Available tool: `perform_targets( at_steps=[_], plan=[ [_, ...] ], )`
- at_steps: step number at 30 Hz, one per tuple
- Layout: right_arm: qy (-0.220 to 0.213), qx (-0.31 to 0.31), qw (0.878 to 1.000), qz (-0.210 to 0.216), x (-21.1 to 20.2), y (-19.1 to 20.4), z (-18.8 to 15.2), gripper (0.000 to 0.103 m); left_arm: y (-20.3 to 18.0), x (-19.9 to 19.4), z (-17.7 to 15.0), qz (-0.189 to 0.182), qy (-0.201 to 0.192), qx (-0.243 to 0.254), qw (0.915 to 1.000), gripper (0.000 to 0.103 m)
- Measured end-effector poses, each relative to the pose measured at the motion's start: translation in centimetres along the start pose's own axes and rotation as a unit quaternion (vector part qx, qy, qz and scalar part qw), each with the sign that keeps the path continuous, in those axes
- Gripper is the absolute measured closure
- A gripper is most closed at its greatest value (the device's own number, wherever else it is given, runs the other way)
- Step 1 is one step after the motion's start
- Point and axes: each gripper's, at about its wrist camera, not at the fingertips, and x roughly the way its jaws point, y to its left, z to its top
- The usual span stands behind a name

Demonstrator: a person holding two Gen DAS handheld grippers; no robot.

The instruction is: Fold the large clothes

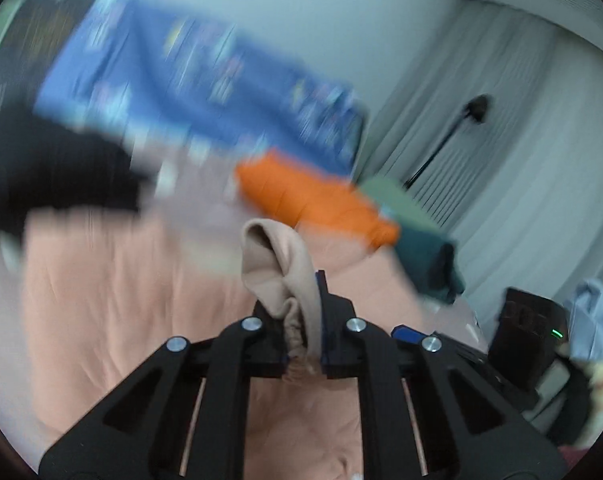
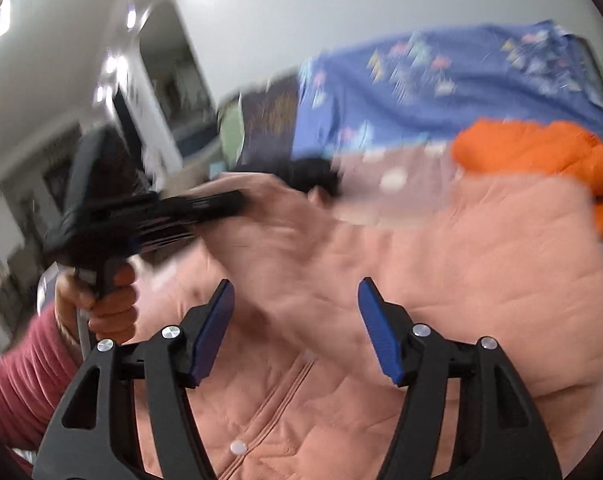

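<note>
Here the bed [image 2: 549, 248] carried everything, with a blue patterned sheet [image 2: 453, 92] along its far edge. A pink quilted jacket [image 2: 441, 280] lay spread across most of the bed, its snap placket [image 2: 277, 392] running below the right gripper. An orange garment [image 2: 541, 156] sat bunched at the far right edge of the bed, touching the jacket, and in the left wrist view a dark green garment [image 1: 429, 256] lay just beside the orange one [image 1: 313, 196]. A black garment [image 1: 53, 176] rested near the far left corner.

The left gripper [image 1: 303, 320] was clamped narrow on the jacket's cuff [image 1: 277, 268], which stood up bunched between its pads. The right gripper [image 2: 297, 328] hung over the jacket with its jaws wide and nothing between them. Both views were motion-blurred.
</note>
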Motion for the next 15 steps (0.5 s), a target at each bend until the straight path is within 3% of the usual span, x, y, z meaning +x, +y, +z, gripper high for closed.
perform_targets(
  at_steps=[2, 4, 5, 7, 8, 9, 10, 12, 13, 15],
  plan=[
    [-0.02, 0.054, 0.998, -0.031, -1.0, -3.1, 0.7, 0.038, -0.6, -2.5, 2.0, 0.04, -0.052, 0.047, 0.9967, 0.093],
    [-0.001, 0.076, 0.991, -0.114, -0.4, -5.3, 0.3, 0.039, 0.9, -3.0, 2.4, 0.08, -0.05, 0.052, 0.9942, 0.092],
    [0.032, 0.076, 0.984, -0.158, 0.9, -6.4, -0.5, 0.041, 2.4, -2.7, 2.0, 0.097, -0.033, 0.042, 0.9938, 0.087],
    [0.089, 0.079, 0.975, -0.188, 3.3, -7.7, -1.8, 0.046, 7.1, -0.2, -0.6, 0.164, 0.042, -0.003, 0.9856, 0.071],
    [0.094, 0.065, 0.973, -0.202, 3.8, -7.5, -2.2, 0.046, 8.6, 1.0, -1.8, 0.204, 0.075, -0.011, 0.976, 0.068],
    [0.092, 0.047, 0.972, -0.212, 3.9, -6.8, -2.0, 0.045, 10.4, 2.2, -3.7, 0.254, 0.111, -0.014, 0.9607, 0.07],
    [0.09, 0.03, 0.971, -0.219, 3.9, -6.1, -1.8, 0.044, 11.1, 2.1, -4.5, 0.251, 0.11, -0.022, 0.9614, 0.071],
    [0.077, 0.003, 0.972, -0.223, 3.7, -5.0, -1.5, 0.043, 11.0, 0.2, -4.0, 0.23, 0.064, -0.052, 0.9697, 0.072],
    [0.073, -0.004, 0.972, -0.224, 3.3, -4.7, -1.4, 0.043, 10.3, -0.6, -3.3, 0.235, 0.045, -0.055, 0.9694, 0.072],
    [0.053, -0.012, 0.974, -0.222, 2.3, -4.0, -0.7, 0.043, 8.1, -1.8, -2.0, 0.231, 0.021, -0.029, 0.9723, 0.072]
  ],
)
